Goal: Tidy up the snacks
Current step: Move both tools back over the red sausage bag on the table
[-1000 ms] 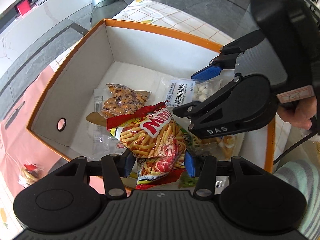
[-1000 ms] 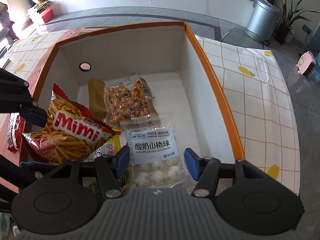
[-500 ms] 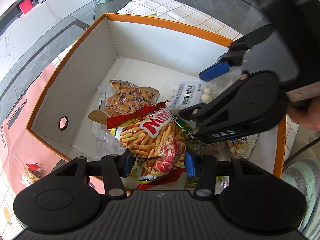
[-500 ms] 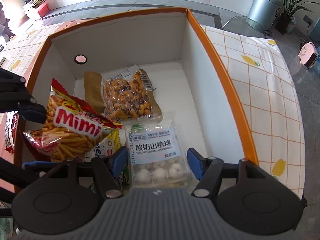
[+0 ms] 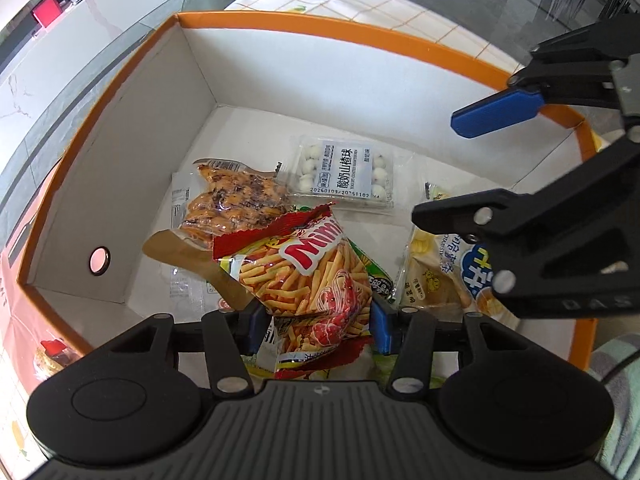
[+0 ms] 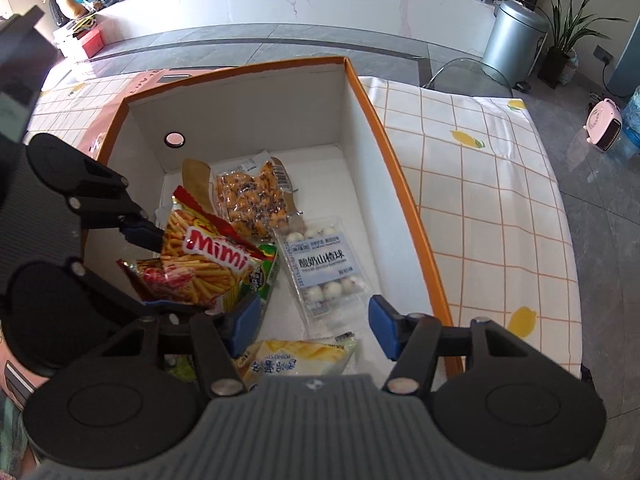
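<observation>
A checked lemon-print cloth [image 6: 480, 184] covers the desk under the orange-rimmed box [image 6: 396, 184]. Inside lie a nut pack [image 5: 236, 200], a green packet [image 5: 374, 280] and a yellow chip bag [image 6: 296, 360]. The left tongs [image 5: 316, 324] clench the red "Mimi" bag [image 5: 308, 276] over the box floor. The right tongs [image 6: 314, 320], released, have let go the white-ball tray [image 6: 324, 264], labelled "Yogurt Coated Hawthorn", which now lies flat.

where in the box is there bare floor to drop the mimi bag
Bare floor lies in the back of the box, behind the nut pack and hawthorn pack. The front is crowded around the Mimi bag in the left gripper.
</observation>
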The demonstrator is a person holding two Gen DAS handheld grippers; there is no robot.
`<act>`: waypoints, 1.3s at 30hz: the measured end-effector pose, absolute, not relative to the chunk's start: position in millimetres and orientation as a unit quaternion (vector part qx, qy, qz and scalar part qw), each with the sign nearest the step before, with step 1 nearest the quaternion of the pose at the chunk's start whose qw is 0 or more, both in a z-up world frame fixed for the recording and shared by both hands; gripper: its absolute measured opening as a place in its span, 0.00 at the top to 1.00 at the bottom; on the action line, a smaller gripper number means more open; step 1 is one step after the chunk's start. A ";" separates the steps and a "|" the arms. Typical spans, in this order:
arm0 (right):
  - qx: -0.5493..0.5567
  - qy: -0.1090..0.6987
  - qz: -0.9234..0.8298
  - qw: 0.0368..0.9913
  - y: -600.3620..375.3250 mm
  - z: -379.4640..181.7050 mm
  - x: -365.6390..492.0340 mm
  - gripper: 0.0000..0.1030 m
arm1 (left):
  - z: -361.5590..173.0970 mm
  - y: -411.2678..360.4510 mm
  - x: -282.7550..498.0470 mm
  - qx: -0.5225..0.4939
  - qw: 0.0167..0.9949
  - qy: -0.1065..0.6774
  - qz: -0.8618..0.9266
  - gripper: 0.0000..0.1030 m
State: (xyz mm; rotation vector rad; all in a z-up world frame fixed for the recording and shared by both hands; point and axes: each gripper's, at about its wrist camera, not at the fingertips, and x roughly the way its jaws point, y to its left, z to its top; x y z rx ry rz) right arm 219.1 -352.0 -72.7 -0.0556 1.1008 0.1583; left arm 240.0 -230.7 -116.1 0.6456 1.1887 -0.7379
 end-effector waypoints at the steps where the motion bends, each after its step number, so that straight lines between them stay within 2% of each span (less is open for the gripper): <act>1: -0.024 0.522 0.075 0.849 -353.8 -73.3 218.0 0.44 | -117.1 -231.9 239.9 0.292 0.718 0.538 -0.331 0.43; 5: -0.016 0.523 0.074 0.849 -357.4 -76.2 217.2 0.44 | -118.0 -233.5 242.3 0.292 0.724 0.536 -0.321 0.36; 9: -0.018 0.523 0.073 0.849 -357.2 -75.6 215.8 0.44 | -111.9 -232.4 238.8 0.301 0.729 0.526 -0.319 0.21; 12: -0.009 0.522 0.073 0.850 -359.5 -72.7 213.7 0.43 | -99.9 -229.2 234.8 0.301 0.738 0.515 -0.316 0.17; 16: 0.004 0.520 0.066 0.852 -361.1 -66.7 208.6 0.38 | -76.9 -217.7 225.5 0.288 0.752 0.503 -0.314 0.17; 31: 0.101 0.461 0.068 0.879 -329.9 -18.2 153.8 0.35 | 6.5 -125.4 159.1 0.157 0.852 0.426 -0.260 0.23; 39: 0.151 0.406 0.071 0.898 -295.9 -0.3 113.8 0.35 | 18.5 -70.9 123.4 0.103 0.883 0.407 -0.211 0.23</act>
